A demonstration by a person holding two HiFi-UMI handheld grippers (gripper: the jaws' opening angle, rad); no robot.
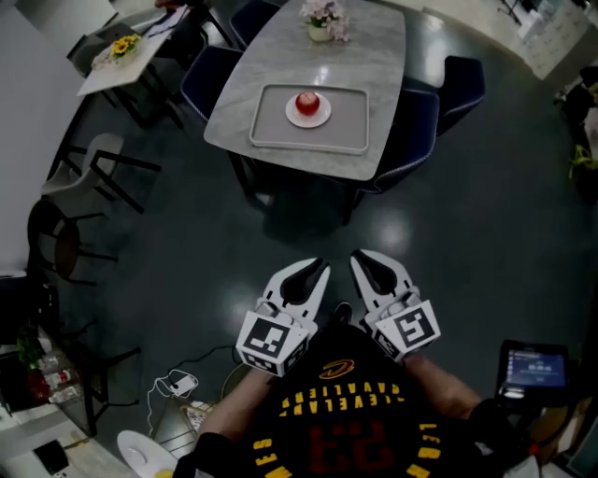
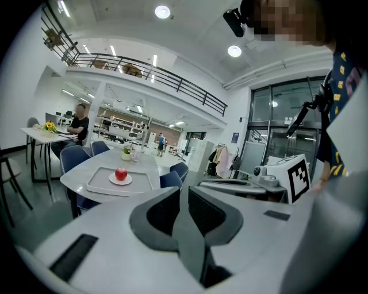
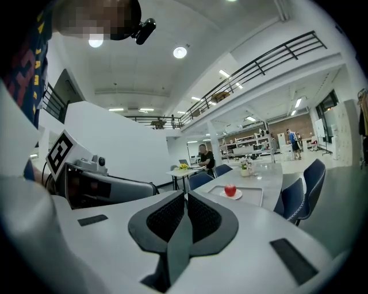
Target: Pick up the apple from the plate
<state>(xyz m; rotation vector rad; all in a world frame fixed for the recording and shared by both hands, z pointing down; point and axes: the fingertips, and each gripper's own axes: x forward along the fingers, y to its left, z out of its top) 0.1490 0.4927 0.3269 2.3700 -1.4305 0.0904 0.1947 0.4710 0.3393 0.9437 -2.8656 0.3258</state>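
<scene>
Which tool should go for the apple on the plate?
Left, marginally: the apple sits nearly straight ahead of the left tool; the right tool is further aside. Both shut, far off.

Grey marble-look table (image 1: pixel 374 56), rounded corners, w/ dark blue chairs tucked in round it. Directly on top: a grey rectangular tray (image 1: pixel 348 119), lying flat nr the edge closest to the person, approx centred; and a small pot of pale pink flowers (image 1: pixel 320 28), upright at the far end, well apart from tray. White plate (image 1: pixel 320 119) sits mid-tray.
</scene>
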